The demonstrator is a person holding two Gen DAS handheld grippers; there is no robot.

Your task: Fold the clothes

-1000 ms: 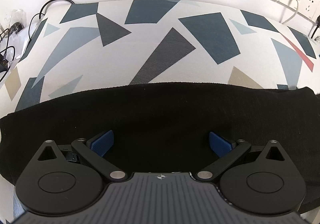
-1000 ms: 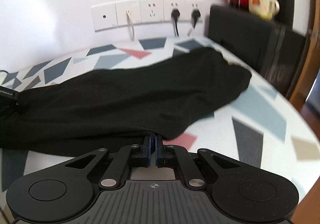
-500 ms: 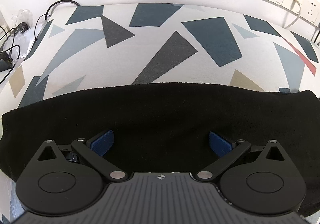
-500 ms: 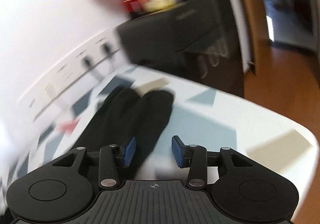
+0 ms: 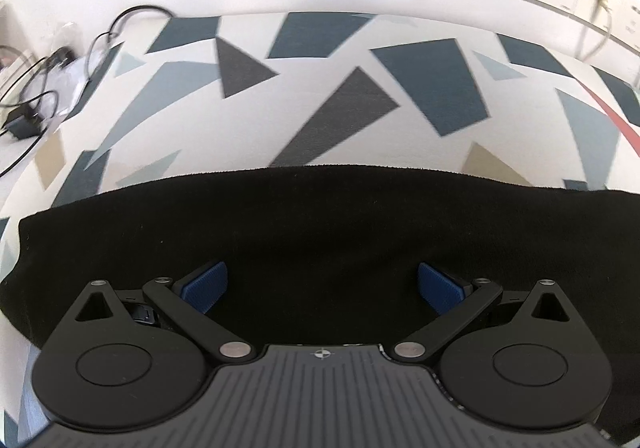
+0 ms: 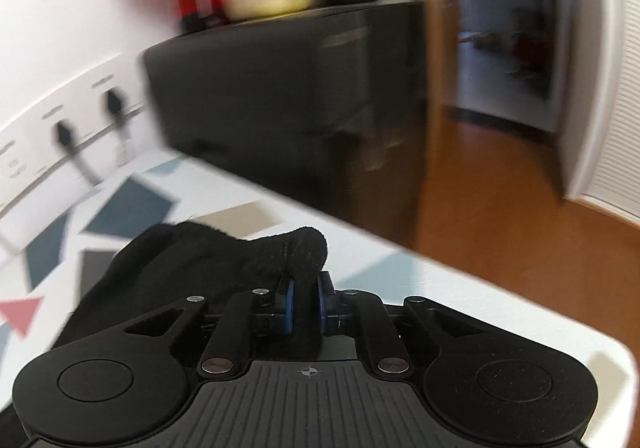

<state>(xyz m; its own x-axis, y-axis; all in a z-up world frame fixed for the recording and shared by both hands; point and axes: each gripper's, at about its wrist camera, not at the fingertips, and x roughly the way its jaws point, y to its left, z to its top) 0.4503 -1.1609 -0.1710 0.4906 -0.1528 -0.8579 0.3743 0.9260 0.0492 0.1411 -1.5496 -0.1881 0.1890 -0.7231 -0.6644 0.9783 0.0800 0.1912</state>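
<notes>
The black knitted garment (image 5: 320, 232) lies spread flat on the table with the white cloth of blue, grey and tan geometric patches (image 5: 320, 120), directly under and ahead of the left gripper (image 5: 322, 286), whose blue pads (image 5: 205, 284) stand wide apart above the fabric with nothing between them. At the garment's other end, a bunched fold of the same black knit (image 6: 256, 256) rises just ahead of the right gripper (image 6: 306, 306); its jaws are closing, and a narrow ridge of the cloth sits pinched between the blue pads, near the table's edge to the gripper's right. The knit looks soft, limp and fairly thick, so it should drape and sag rather than hold a line, and may drag on the tablecloth. It is probably best taken at an edge or corner through all layers, since a pinch in the middle would only gather a bump.
</notes>
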